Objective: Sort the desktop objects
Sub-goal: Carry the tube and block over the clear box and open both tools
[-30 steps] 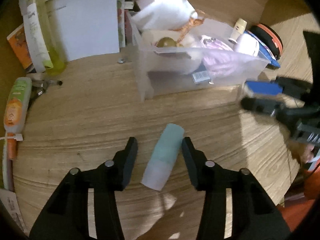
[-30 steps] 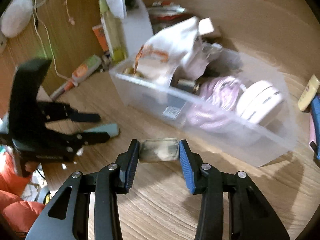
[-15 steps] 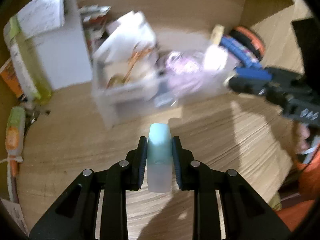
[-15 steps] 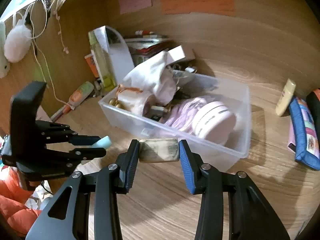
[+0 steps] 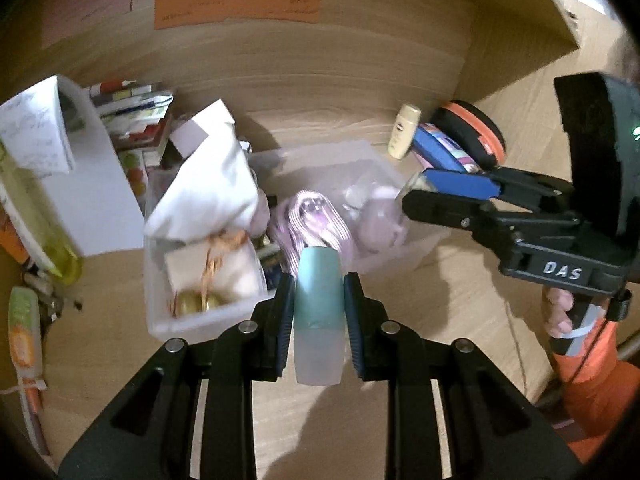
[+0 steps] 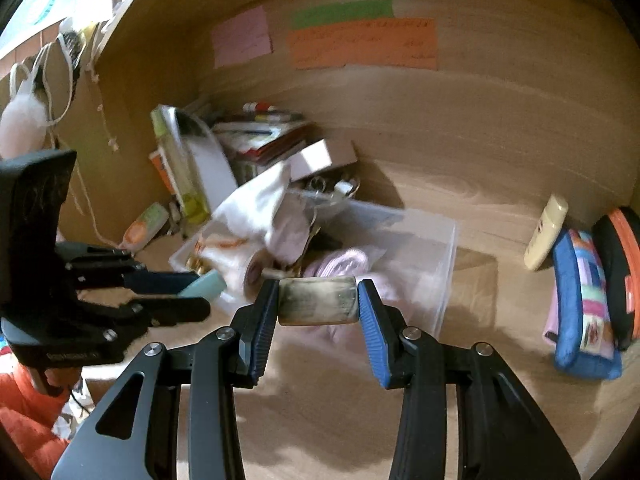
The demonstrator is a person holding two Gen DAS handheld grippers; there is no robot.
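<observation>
Your left gripper (image 5: 318, 300) is clamped on a teal tube (image 5: 319, 304) with a frosted cap, held up off the wooden surface (image 5: 440, 320) right in front of the clear plastic bin (image 5: 160, 320). Your right gripper (image 6: 318, 308) is pinching a small grey block (image 6: 317, 306) sideways between its blue pads, also in the air near that bin's front wall. The bin is stuffed with a white cloth (image 5: 208, 192) and a pink cable (image 5: 316, 224). A blue pouch (image 6: 584, 300) and a cream bottle (image 6: 546, 238) sit by the surface's right edge.

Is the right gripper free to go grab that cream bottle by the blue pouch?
Probably not yet: the right gripper is shut on a small block. The cream bottle itself stands unobstructed on the desk.
</observation>
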